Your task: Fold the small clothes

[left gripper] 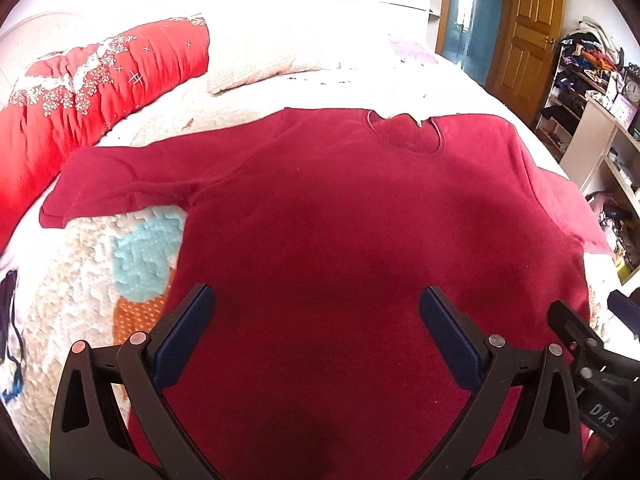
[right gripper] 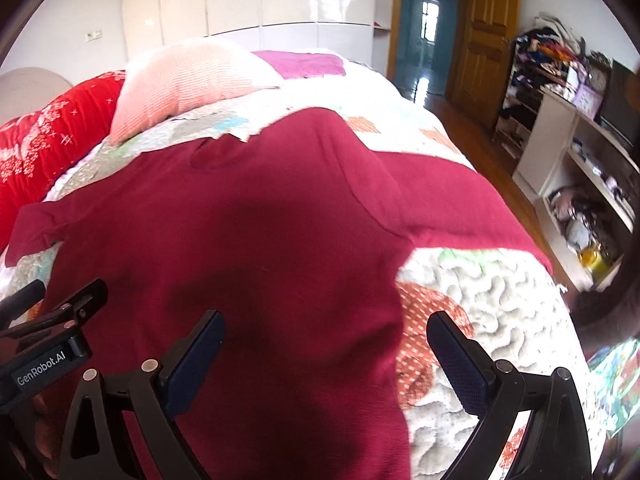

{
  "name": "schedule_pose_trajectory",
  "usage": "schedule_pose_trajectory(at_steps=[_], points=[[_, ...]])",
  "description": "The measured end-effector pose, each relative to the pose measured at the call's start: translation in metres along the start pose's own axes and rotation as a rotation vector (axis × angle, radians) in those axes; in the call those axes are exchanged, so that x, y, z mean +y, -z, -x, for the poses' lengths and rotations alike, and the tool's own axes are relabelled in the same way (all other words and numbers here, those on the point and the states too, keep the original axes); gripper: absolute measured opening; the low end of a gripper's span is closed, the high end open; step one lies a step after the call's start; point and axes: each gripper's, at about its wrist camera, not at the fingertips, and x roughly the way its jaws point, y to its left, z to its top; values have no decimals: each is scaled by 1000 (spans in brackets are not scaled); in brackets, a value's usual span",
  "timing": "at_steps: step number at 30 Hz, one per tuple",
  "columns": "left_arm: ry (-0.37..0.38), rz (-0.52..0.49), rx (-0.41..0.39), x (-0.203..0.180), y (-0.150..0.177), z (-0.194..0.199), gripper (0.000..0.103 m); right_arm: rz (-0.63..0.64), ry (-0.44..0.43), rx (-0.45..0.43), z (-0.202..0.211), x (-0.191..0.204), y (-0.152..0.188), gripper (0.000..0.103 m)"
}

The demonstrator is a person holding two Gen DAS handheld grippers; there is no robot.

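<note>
A dark red sweater [left gripper: 340, 208] lies flat on the quilted bed [right gripper: 480, 320]. Above its hem, the left gripper [left gripper: 316, 308] and right gripper [right gripper: 326, 332] hover, jaws spread, empty.

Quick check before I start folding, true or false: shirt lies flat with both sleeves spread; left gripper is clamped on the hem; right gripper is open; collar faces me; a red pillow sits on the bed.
1. The dark red shirt lies flat, sleeves spread. True.
2. The left gripper is clamped on the hem. False: it is open above the fabric, gripping nothing.
3. The right gripper is open. True.
4. The collar faces you. False: it lies at the far end.
5. A red pillow sits on the bed quilt. True.
</note>
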Motion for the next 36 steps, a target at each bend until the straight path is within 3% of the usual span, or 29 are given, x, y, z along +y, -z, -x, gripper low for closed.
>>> schedule_pose_trajectory(at_steps=[7,36], points=[[-14,-2,-10,11,0,4,103,45,-22,11,0,28,-5,98],[-39,108,21,62,-13,-11,103,23,-57,41,-27,59,-24,96]])
